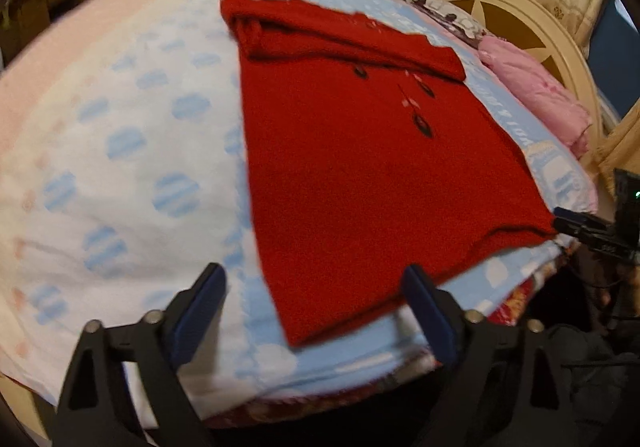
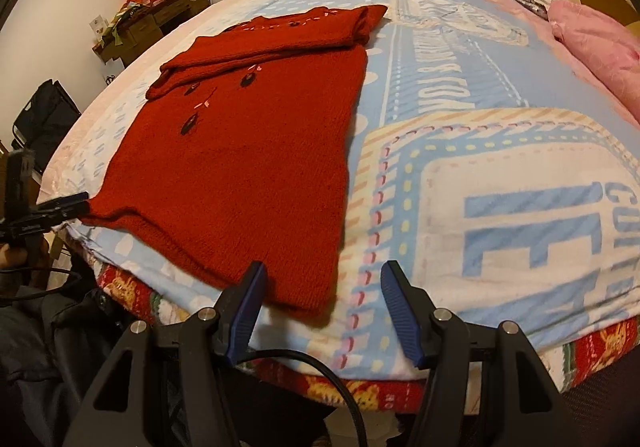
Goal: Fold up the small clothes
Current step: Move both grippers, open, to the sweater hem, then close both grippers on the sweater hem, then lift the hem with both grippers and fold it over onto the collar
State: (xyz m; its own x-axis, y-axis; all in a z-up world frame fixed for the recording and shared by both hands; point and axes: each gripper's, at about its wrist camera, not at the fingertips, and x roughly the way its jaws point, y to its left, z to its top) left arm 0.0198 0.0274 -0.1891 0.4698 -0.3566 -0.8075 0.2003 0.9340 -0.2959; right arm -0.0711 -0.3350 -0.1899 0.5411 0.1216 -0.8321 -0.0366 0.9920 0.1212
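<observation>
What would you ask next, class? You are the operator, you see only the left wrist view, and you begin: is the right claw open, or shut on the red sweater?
Observer: Open. In the right wrist view the right claw straddles the near hem corner of the red sweater, and nothing is gripped.
Operator: What lies beside the sweater on that side?
Observer: The blanket, printed there with large blue block letters.
Operator: Is anything near the claw that could snag?
Observer: A black cable loops just below its fingers.
</observation>
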